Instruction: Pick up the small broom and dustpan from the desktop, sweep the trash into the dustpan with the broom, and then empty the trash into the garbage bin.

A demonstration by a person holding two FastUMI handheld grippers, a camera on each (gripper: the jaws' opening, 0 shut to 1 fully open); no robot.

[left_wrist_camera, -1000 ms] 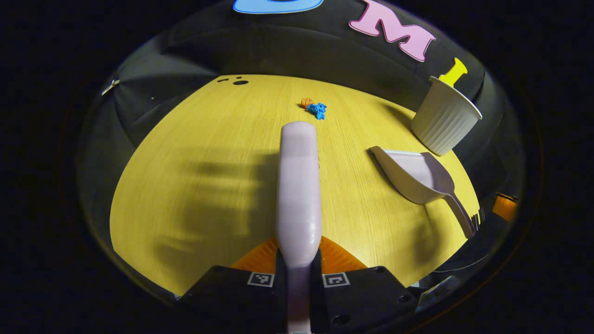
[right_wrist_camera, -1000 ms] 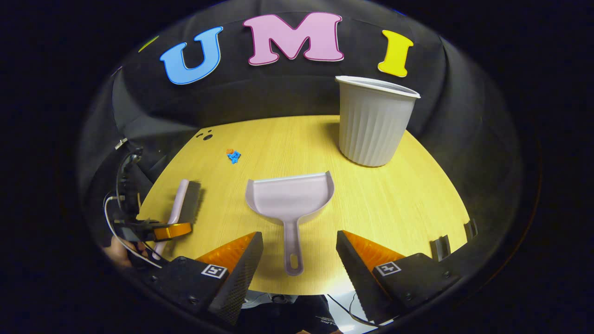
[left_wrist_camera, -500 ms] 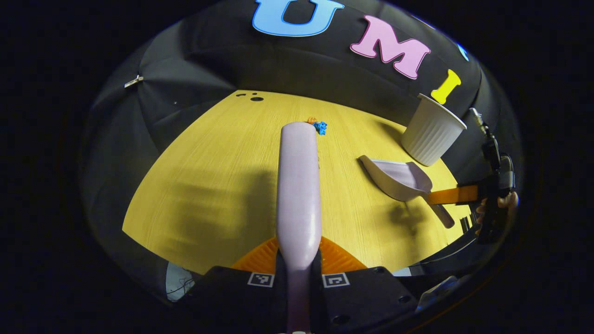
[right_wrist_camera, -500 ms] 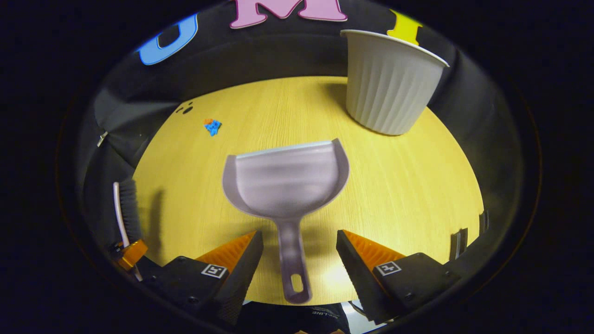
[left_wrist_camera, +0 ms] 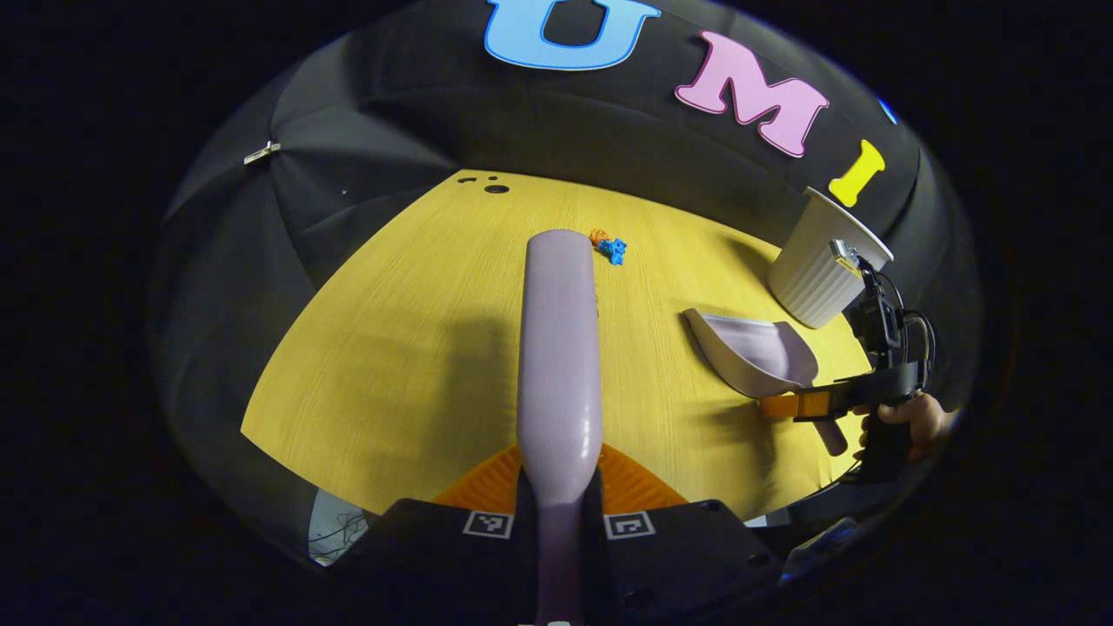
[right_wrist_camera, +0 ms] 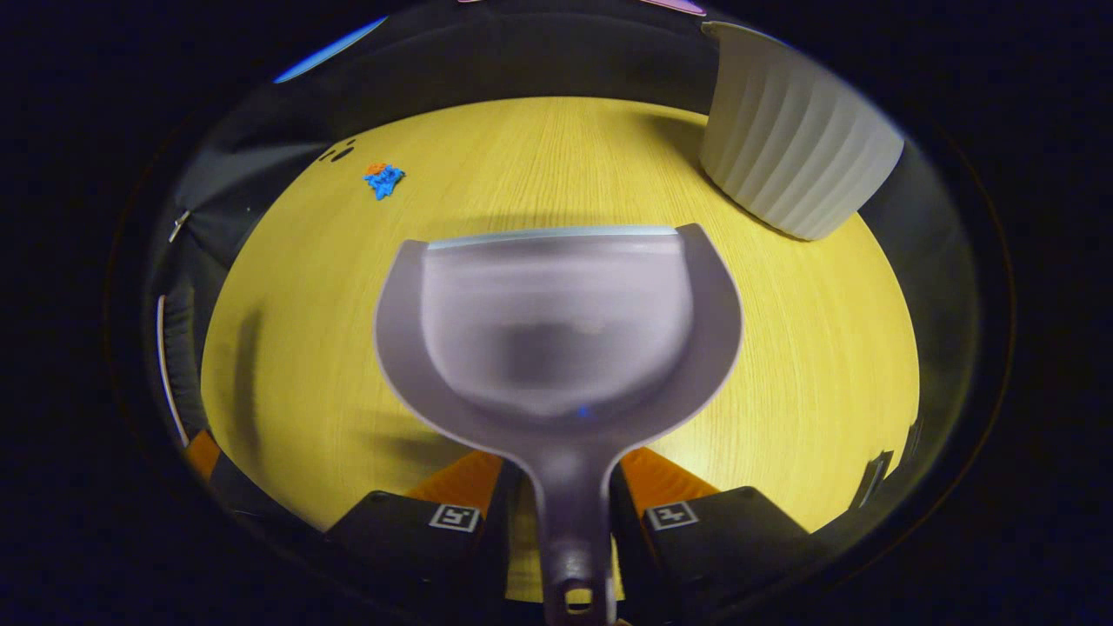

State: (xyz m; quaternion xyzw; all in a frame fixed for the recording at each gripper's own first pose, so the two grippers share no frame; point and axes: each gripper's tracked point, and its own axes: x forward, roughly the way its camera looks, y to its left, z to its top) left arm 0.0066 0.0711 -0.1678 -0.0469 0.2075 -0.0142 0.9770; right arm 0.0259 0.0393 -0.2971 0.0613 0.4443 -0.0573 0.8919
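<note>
The left gripper (left_wrist_camera: 557, 487) is clamping the broom (left_wrist_camera: 559, 348) by its handle, both fingers pressed to it, the pale back of the broom pointing out over the yellow worktop (left_wrist_camera: 391, 348) toward the trash (left_wrist_camera: 609, 246) — a small blue and orange clump lying far up the worktop. The right gripper (right_wrist_camera: 569, 513) is closing on the dustpan (right_wrist_camera: 556, 330): in the right gripper view its orange fingers are sitting tight against either side of the handle, so I judge the grasp as made or all but made. In the left gripper view the dustpan is lying near the garbage bin (left_wrist_camera: 822, 278), well apart from the trash, with a hand (left_wrist_camera: 913, 417) holding the gripper there.

To do this step well, the grip should be settling square on the handle, not near its tip, so the pan is not twisting when lifted. Then the pan's front lip wants carrying over and laying flat on the worktop just beside the clump — any gap and the scraps will be sliding under it.
</note>
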